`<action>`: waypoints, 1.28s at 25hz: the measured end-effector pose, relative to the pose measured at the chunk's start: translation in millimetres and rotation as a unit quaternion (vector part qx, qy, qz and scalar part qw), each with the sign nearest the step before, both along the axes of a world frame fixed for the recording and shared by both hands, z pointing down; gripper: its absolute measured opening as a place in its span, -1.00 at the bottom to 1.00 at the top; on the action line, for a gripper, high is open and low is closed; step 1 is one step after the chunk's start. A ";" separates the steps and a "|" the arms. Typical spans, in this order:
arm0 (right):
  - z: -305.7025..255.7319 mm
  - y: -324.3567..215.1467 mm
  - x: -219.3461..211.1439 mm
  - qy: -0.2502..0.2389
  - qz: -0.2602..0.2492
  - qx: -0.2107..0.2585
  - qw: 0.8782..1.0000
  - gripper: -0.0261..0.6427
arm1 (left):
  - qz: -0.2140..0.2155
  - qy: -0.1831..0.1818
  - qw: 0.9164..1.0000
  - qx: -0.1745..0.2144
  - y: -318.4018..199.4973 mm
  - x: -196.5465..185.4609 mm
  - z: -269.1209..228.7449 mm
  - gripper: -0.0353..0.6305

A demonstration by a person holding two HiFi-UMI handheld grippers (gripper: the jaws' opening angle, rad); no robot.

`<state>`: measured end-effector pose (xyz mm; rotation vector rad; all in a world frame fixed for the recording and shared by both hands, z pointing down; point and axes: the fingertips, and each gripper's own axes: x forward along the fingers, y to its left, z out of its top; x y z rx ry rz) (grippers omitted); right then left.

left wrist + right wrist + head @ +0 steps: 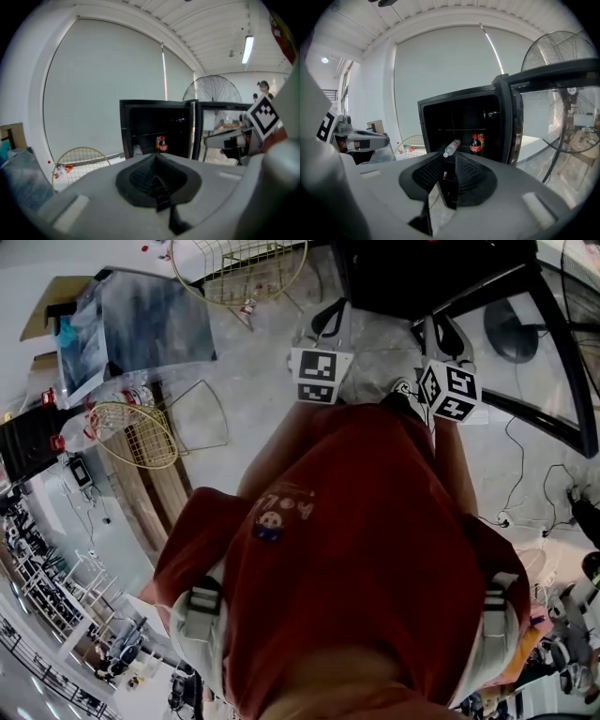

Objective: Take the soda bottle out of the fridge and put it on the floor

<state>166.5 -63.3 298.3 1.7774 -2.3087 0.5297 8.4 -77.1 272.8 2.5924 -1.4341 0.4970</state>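
The fridge (440, 112) is open. The soda bottle (476, 144) stands on a shelf inside it, with a can (482, 140) touching or just beside it at its 3 o'clock. A clear bottle (451, 147) lies tilted at its 9 o'clock.

The right claw (449, 157) is open only a little, and it holds nothing (you can see the fridge through the thin gap). From its tips the soda bottle is at about 1 o'clock, well apart. The left claw (157, 157) is shut tight and holds nothing too.

Here is what could go wrong. The gap in the right claw looks too thin for a bottle, so if it goes in like this it may just push the soda bottle over. The clear bottle is right at 12 o'clock from the tips, so the claw could bump it or grab it by mistake. The can is so close that a wide claw could knock it down. The door (508, 122) at 3 o'clock could also get bumped on the way in.
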 end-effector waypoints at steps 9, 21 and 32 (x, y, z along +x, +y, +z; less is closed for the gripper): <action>4.7 -4.8 13.2 0.016 0.023 0.002 1.000 -0.38 | 0.010 -0.004 1.000 -0.001 -6.0 9.2 0.3 -0.89; 9.2 -10.6 20.3 0.016 0.029 -0.003 0.999 -0.11 | 0.011 -0.003 1.000 0.000 -11.9 20.9 -0.5 -0.89; 17.7 -11.8 14.6 0.012 0.019 -0.014 1.000 -0.11 | -0.001 -0.004 1.000 -0.006 -7.8 17.6 2.7 -0.89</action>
